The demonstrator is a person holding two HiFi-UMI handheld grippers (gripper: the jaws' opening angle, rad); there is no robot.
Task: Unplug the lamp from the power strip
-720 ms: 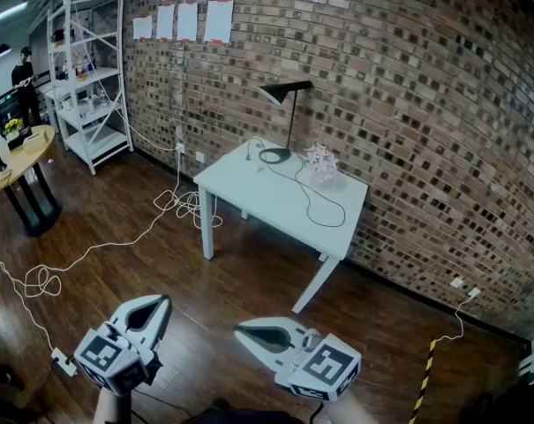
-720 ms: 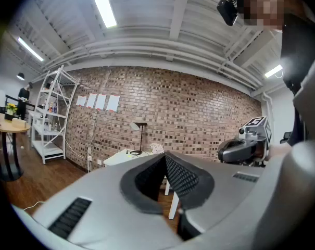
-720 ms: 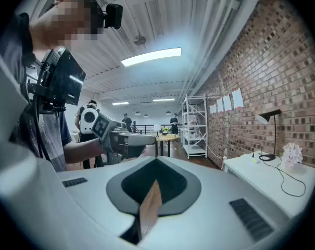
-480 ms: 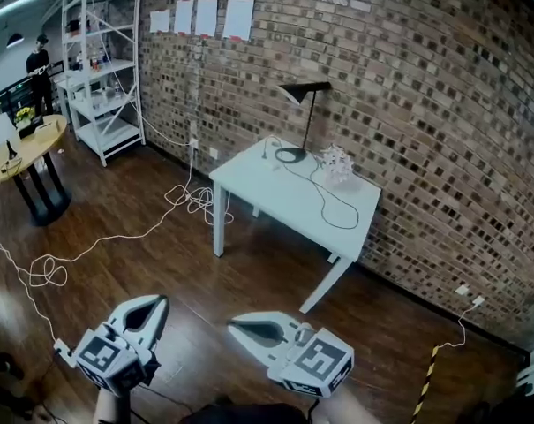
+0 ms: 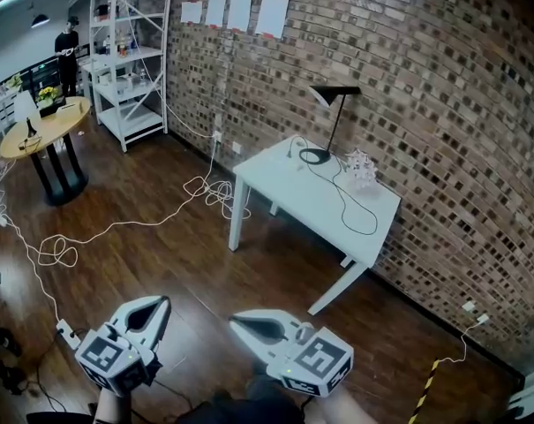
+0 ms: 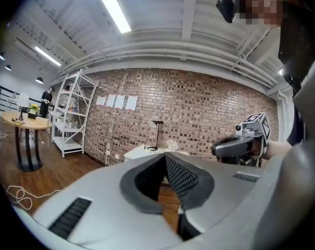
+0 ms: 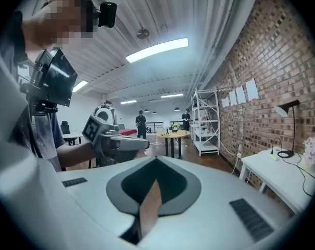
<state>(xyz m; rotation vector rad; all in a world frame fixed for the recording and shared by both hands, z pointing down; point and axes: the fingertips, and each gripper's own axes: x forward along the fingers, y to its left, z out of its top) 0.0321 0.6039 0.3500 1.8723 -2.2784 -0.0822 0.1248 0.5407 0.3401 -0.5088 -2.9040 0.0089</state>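
The black desk lamp (image 5: 335,97) stands at the back of a white table (image 5: 284,193) against the brick wall, far ahead of both grippers. Its black cord (image 5: 355,208) loops over the tabletop. No power strip can be made out on the table from here. My left gripper (image 5: 159,302) and right gripper (image 5: 235,321) hang low over the wooden floor, both shut with nothing between the jaws. The left gripper view shows the lamp (image 6: 157,123) small beyond that gripper's (image 6: 165,154) closed tips. In the right gripper view the lamp (image 7: 287,108) is at the right edge, past the shut gripper (image 7: 156,159).
A white cable (image 5: 116,228) snakes over the floor to a small white socket block (image 5: 65,332) near my left gripper. A white ornament (image 5: 361,168) sits on the table. A white shelf rack (image 5: 130,60), a round table (image 5: 41,126) and a person (image 5: 68,47) are far left.
The view has swung left, so the table and lamp sit further right in the picture. More of the floor cable and the shelf rack shows. Both grippers stay shut and low.
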